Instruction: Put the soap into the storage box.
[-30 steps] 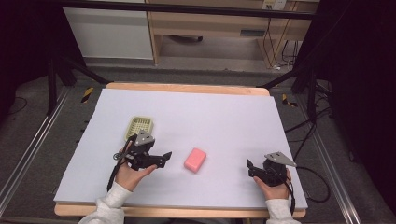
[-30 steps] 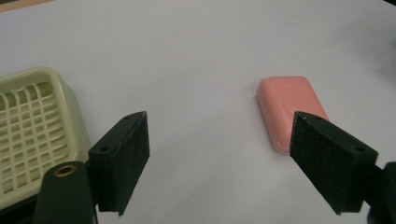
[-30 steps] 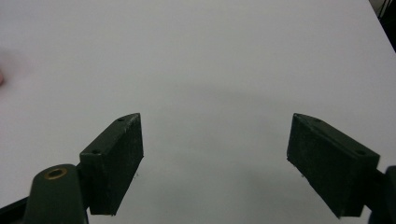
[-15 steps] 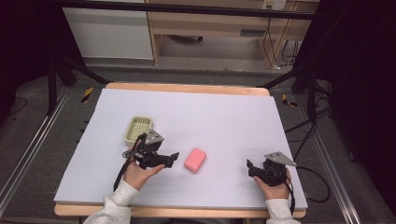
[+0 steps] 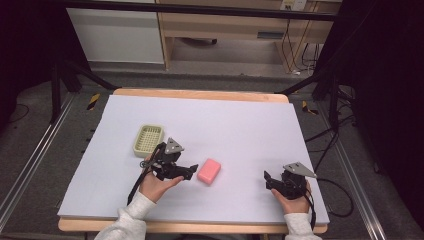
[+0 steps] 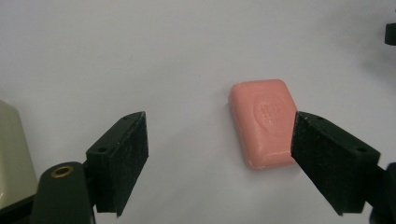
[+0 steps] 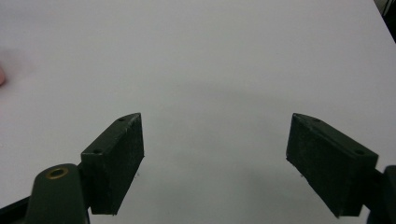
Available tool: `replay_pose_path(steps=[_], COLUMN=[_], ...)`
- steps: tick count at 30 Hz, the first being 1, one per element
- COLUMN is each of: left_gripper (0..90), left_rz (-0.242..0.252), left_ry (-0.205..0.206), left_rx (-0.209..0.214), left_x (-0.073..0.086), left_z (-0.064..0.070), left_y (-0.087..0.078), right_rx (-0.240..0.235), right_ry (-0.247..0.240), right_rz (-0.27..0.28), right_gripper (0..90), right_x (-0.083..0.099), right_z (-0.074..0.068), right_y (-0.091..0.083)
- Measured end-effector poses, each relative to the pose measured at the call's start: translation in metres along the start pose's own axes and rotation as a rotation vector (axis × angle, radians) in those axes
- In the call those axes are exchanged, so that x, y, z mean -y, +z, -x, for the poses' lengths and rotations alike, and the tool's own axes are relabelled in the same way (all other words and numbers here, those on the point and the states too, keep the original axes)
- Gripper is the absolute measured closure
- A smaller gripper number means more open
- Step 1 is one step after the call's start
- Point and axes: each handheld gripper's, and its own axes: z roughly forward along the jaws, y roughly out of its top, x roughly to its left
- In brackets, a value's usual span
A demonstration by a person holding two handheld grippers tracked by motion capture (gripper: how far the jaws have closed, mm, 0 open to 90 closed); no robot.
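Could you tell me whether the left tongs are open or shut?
Open: the left tongs show wide-apart jaws, the pink rectangular soap bar ungripped.

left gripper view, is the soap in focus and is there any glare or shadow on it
In the left gripper view the pink rectangular soap bar is fairly sharp, its stamped mark visible but unreadable, with soft even light, no glare and a faint shadow along its near edge; the black jaws look slightly soft. In the high view the white table sheet is evenly lit, while the surroundings fall dark.
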Motion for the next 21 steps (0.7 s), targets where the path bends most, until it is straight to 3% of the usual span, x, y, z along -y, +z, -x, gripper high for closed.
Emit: replay_pose_path(steps=[21], left_gripper=[18.4], left_rz=[-0.044], left_ry=[0.048], left_rx=[0.029], left_x=[-0.011], left_z=[0.021], left_y=[0.02], right_rx=[0.0], right_ry=[0.003], right_rz=[0.003], right_gripper=[19.3], right_x=[-0.001], right_z=[0.0], right_y=[0.0])
